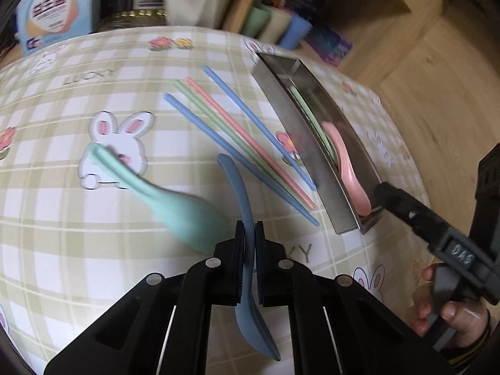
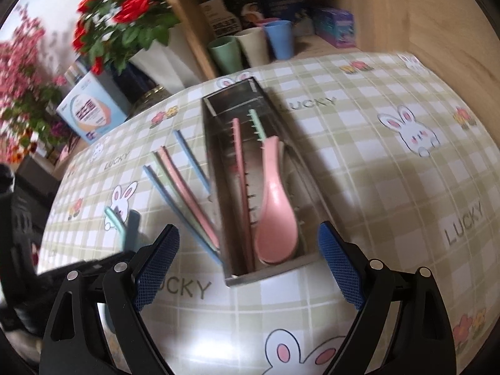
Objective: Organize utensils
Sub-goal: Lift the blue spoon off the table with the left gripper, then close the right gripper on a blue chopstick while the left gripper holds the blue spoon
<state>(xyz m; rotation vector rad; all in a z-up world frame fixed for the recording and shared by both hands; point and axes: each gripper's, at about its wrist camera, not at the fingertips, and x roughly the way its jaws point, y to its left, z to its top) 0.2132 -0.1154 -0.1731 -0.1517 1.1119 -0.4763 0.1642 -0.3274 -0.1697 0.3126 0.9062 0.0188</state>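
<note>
The left gripper [image 1: 249,234] has its fingers squeezed tight on the blue spoon [image 1: 242,206], just next to the green spoon [image 1: 175,206] on the table. This is the picking-up step. Next, I think, the spoon must go over the chopsticks [image 1: 237,137] into the metal box [image 2: 218,143], beside the pink spoon [image 2: 275,206]. The right gripper [image 2: 248,265] is wide open and holds nothing. The tablecloth [image 2: 390,187] says "LUCKY"

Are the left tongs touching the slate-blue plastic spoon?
Touching. The left wrist view shows the left tongs shut on the slate-blue plastic spoon, both pads pressed against its handle with no gap visible, its bowl hanging near the camera.
</note>
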